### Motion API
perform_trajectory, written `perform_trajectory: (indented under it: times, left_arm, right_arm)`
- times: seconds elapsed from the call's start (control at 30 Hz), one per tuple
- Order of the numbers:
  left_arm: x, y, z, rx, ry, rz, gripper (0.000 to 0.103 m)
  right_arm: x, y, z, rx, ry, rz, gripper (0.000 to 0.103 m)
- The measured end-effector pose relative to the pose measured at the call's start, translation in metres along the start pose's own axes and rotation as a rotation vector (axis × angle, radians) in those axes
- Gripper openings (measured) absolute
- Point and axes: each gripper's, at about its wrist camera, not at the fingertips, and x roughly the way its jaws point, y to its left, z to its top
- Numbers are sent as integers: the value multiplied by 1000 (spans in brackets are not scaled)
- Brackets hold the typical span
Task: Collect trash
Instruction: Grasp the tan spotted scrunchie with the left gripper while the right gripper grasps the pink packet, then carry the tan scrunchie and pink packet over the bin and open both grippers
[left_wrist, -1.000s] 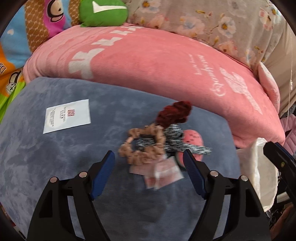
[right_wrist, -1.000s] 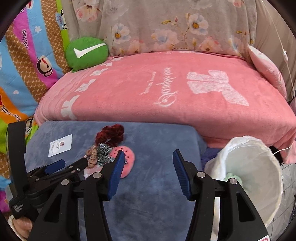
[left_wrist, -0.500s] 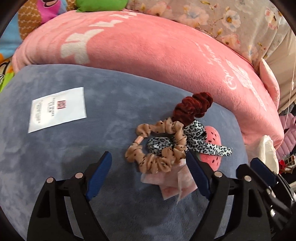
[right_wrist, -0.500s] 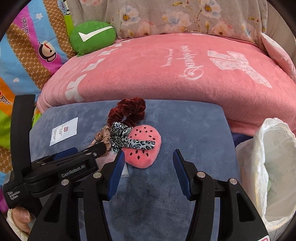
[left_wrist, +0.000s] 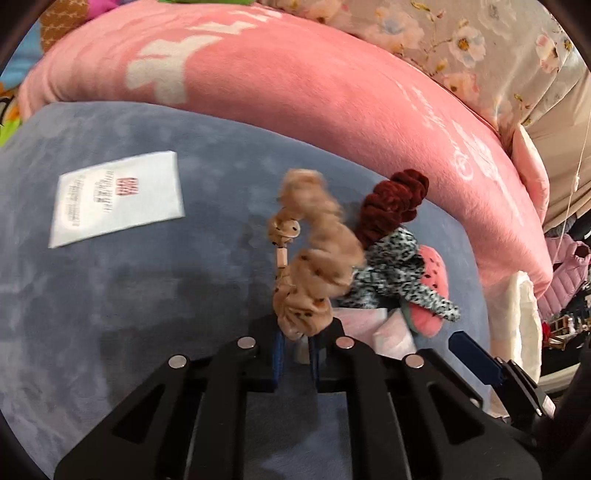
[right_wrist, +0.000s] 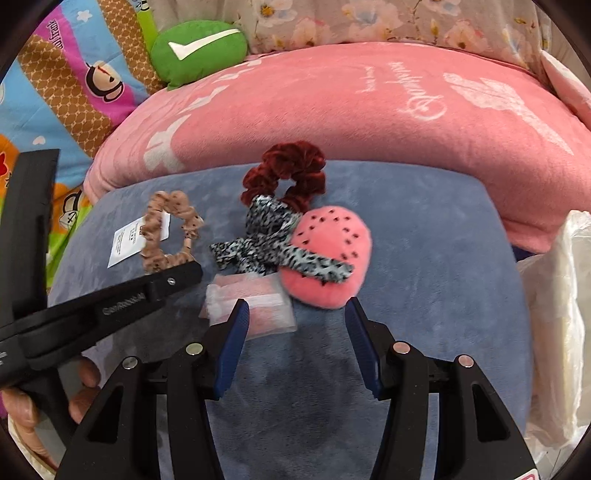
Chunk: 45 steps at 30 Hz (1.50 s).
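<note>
My left gripper (left_wrist: 295, 350) is shut on a tan spotted scrunchie (left_wrist: 310, 266) and holds it up off the grey-blue cushion (left_wrist: 147, 288); it also shows in the right wrist view (right_wrist: 166, 229). A crumpled pink-white wrapper (right_wrist: 251, 306) lies on the cushion just ahead of my open, empty right gripper (right_wrist: 295, 343), near its left finger. Beside it lie a leopard-print scrunchie (right_wrist: 273, 240), a dark red scrunchie (right_wrist: 288, 177) and a pink watermelon plush (right_wrist: 328, 266). A white paper packet (left_wrist: 118, 195) lies at the left.
A big pink pillow (right_wrist: 351, 122) borders the cushion at the back. A white trash bag (right_wrist: 554, 314) stands at the right edge. A green check-mark cushion (right_wrist: 199, 48) and a cartoon blanket (right_wrist: 66, 92) are at the back left.
My left gripper has closed on the tan scrunchie and lifted it away from the pile. My right gripper has moved in closer over the wrapper and the plush.
</note>
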Motion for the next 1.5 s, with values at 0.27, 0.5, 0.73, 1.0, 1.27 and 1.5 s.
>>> perform_trajectory:
  times: [0.27, 0.5, 0.73, 1.0, 1.27, 1.5]
  left_arm:
    - [-15, 10, 6, 5, -29, 30, 10]
    - [-23, 8, 6, 19, -39, 36, 10]
    - [-40, -21, 8, 71, -71, 13, 10]
    - [-64, -100, 10, 203, -128, -54, 10]
    - [-81, -197, 0, 330, -160, -168, 10]
    - [-77, -272, -24, 416, -122, -271, 10]
  right_arm:
    - [28, 14, 1, 4, 43, 59, 51]
    - [21, 22, 4, -10, 27, 108, 13]
    - [-35, 12, 26, 3, -112, 113, 11]
    - [-113, -37, 52, 51, -262, 31, 10]
    - [-184, -109, 56, 107, -372, -98, 9]
    - [-225, -179, 39, 175, -393, -219, 9]
